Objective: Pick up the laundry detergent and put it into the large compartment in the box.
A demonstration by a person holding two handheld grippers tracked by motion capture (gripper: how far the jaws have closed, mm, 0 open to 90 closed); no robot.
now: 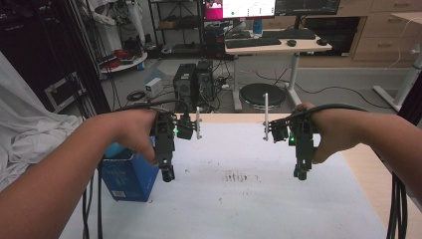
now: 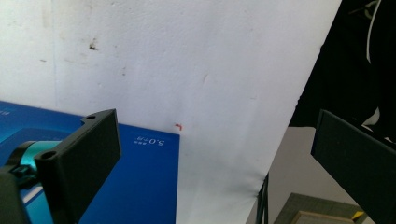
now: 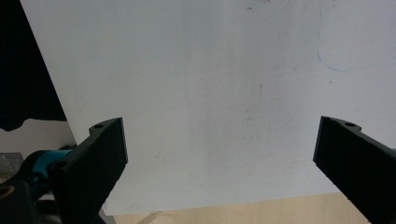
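Two hands hold my grippers above a white sheet (image 1: 239,199) that covers the table. My left gripper (image 1: 167,174) hangs at the left, pointing down, just right of a blue box (image 1: 124,177). In the left gripper view its jaws stand wide apart with nothing between them (image 2: 215,154), and the blue box (image 2: 140,186) lies under the left jaw. My right gripper (image 1: 301,173) hangs at the right over bare sheet. Its jaws are also wide apart and empty (image 3: 219,154) in the right gripper view.
A reddish stain (image 1: 235,176) marks the sheet between the grippers. Bare wood of the table (image 1: 370,174) shows along the right edge. White cloth (image 1: 30,134) lies at the left. Beyond the table stand computer towers (image 1: 195,84), a stool (image 1: 263,94) and a desk (image 1: 271,46) with monitors.
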